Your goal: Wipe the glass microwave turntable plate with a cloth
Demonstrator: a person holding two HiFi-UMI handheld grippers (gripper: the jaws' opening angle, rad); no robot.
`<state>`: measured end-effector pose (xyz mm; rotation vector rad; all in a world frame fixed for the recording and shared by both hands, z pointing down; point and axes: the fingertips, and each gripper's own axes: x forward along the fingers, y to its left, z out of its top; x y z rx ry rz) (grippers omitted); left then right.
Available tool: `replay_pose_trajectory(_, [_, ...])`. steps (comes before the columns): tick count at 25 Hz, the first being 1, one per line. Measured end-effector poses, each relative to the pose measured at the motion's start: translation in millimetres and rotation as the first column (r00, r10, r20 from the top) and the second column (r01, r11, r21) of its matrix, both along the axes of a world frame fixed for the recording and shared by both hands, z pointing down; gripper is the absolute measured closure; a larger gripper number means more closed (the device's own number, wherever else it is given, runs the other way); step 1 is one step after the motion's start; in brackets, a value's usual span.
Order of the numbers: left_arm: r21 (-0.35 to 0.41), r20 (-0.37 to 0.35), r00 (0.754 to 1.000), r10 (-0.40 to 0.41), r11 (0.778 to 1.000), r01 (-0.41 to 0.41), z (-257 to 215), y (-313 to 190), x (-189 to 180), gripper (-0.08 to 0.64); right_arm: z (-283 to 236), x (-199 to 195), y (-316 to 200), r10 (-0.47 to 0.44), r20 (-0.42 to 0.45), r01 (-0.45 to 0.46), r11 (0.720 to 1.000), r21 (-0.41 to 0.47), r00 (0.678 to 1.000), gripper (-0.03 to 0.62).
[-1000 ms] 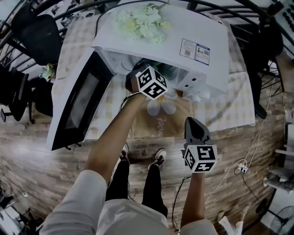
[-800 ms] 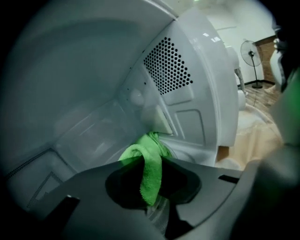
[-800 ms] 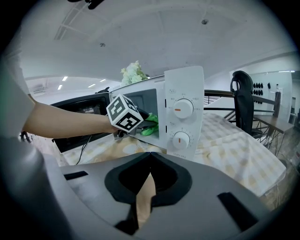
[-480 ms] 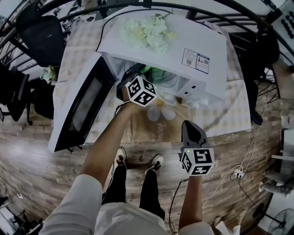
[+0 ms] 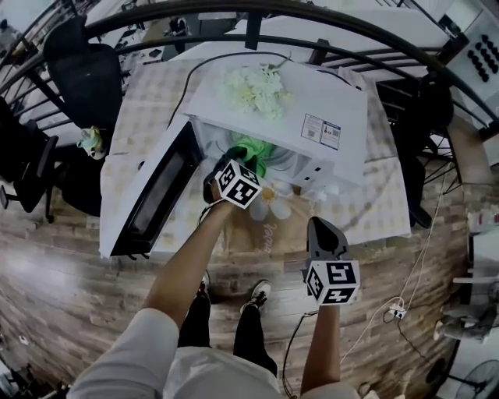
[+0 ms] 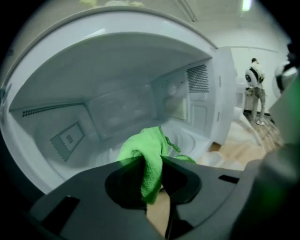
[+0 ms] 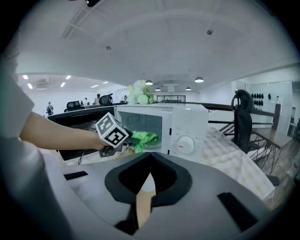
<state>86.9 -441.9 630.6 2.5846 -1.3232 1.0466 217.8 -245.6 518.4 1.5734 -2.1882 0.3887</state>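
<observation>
A white microwave (image 5: pixel 312 109) stands on the table with its door (image 5: pixel 156 195) swung open to the left. My left gripper (image 5: pixel 236 161) is at the mouth of the cavity, shut on a green cloth (image 5: pixel 253 150). In the left gripper view the cloth (image 6: pixel 150 154) hangs pinched between the jaws, above the near rim of the glass turntable plate (image 6: pixel 185 140) on the cavity floor. My right gripper (image 5: pixel 321 226) hangs shut and holds nothing, out in front of the table and well short of the microwave (image 7: pixel 187 126).
White flowers (image 5: pixel 257 90) lie on top of the microwave. A brown mat with a daisy print (image 5: pixel 273 209) covers the checked tablecloth (image 5: pixel 382 195) in front of it. Chairs (image 5: pixel 74 62) and a railing (image 5: pixel 312 15) ring the table. A cable (image 5: pixel 390 308) runs on the wooden floor.
My left gripper has drawn back a little from the cavity, so the green cloth now shows at the opening. The head view has pulled back. The right gripper stays shut, low in front.
</observation>
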Motion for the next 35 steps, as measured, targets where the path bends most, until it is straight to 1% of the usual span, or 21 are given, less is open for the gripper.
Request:
replay_pose_trajectory(3, [-0.036,-0.022,0.994,0.108,0.993,-0.109,-1.5,31.5,30.9,0.480,-35.8,-1.1,1.5,-0.012,-0.039,0.014,0.999,0.039,0.999,0.578])
replay_pose_trajectory(5, [-0.070,-0.074,0.986,0.150,0.985,-0.155,-4.0,54.6,44.1,0.480,-60.0,-0.4,2.2,-0.008,-0.050,0.011,0.998,0.067,0.999,0.578])
replay_pose_trajectory(6, [-0.088,-0.119,0.980,0.160,0.981,-0.171,-6.1,67.3,48.6,0.479,-71.1,-0.2,2.5,-0.008,-0.059,0.012,0.997,0.077,0.998,0.578])
replay_pose_trajectory(7, [-0.099,-0.174,0.972,0.158,0.979,-0.177,-10.2,79.4,50.9,0.480,-81.9,-0.3,2.9,-0.012,-0.071,0.018,0.996,0.085,0.997,0.578])
replay_pose_trajectory(9, [-0.104,-0.299,0.947,0.118,0.982,-0.155,-26.9,98.5,47.1,0.480,-104.9,-0.9,3.4,-0.023,-0.101,0.034,0.994,0.105,0.995,0.578])
replay_pose_trajectory(11, [-0.108,-0.413,0.909,0.057,0.988,-0.111,-52.6,111.6,33.1,0.479,-129.9,-2.0,4.1,-0.027,-0.115,0.043,0.990,0.138,0.993,0.578])
replay_pose_trajectory(13, [-0.092,-0.492,0.871,0.018,0.993,-0.072,-82.0,118.3,12.7,0.479,-153.5,-4.8,4.0,-0.025,-0.119,0.046,0.983,0.179,0.993,0.578])
replay_pose_trajectory(14, [-0.072,-0.513,0.858,0.016,0.995,-0.062,-97.8,120.3,3.0,0.479,-164.2,-6.4,3.5,-0.024,-0.122,0.048,0.979,0.200,0.992,0.578])
replay_pose_trajectory(15, [-0.045,-0.523,0.852,0.030,0.997,-0.063,-114.0,122.8,-4.7,0.479,-174.0,-8.1,3.0,-0.022,-0.125,0.049,0.975,0.218,0.992,0.578])
replay_pose_trajectory(17, [0.030,-0.512,0.854,0.089,0.996,-0.086,-149.7,128.3,-15.8,0.479,-192.2,-12.7,1.0,-0.026,-0.127,0.058,0.966,0.251,0.992,0.578])
replay_pose_trajectory(19, [0.119,-0.496,0.856,0.145,0.988,-0.098,-192.0,129.9,-28.4,0.479,-211.4,-21.0,-5.3,-0.044,-0.133,0.081,0.955,0.285,0.990,0.578])
replay_pose_trajectory(22, [0.236,-0.486,0.853,0.189,0.968,-0.080,-256.9,132.5,-53.4,0.479,-240.8,-34.7,-13.1,-0.063,-0.149,0.111,0.933,0.342,0.987,0.577])
replay_pose_trajectory(26, [0.357,-0.435,0.879,0.196,0.933,-0.032,-323.2,141.9,-87.5,0.477,-266.5,-46.4,-15.3,-0.062,-0.132,0.110,0.911,0.397,0.989,0.577])
replay_pose_trajectory(28, [0.399,-0.444,0.876,0.186,0.917,0.007,-347.3,149.3,-101.8,0.477,-273.5,-52.5,-13.7,-0.067,-0.131,0.116,0.904,0.412,0.989,0.578])
replay_pose_trajectory(30, [0.431,-0.452,0.874,0.176,0.902,0.041,-361.8,157.2,-112.2,0.477,-277.8,-60.6,-11.1,-0.086,-0.143,0.139,0.898,0.417,0.986,0.578])
replay_pose_trajectory(32, [0.450,-0.441,0.883,0.163,0.891,0.060,-368.0,162.6,-120.5,0.477,-281.6,-69.0,-8.7,-0.106,-0.159,0.165,0.891,0.422,0.982,0.578])
replay_pose_trajectory(35, [0.469,-0.404,0.901,0.157,0.881,0.057,-377.0,166.4,-129.2,0.474,-289.7,-77.7,-4.9,-0.120,-0.178,0.187,0.882,0.432,0.977,0.578])
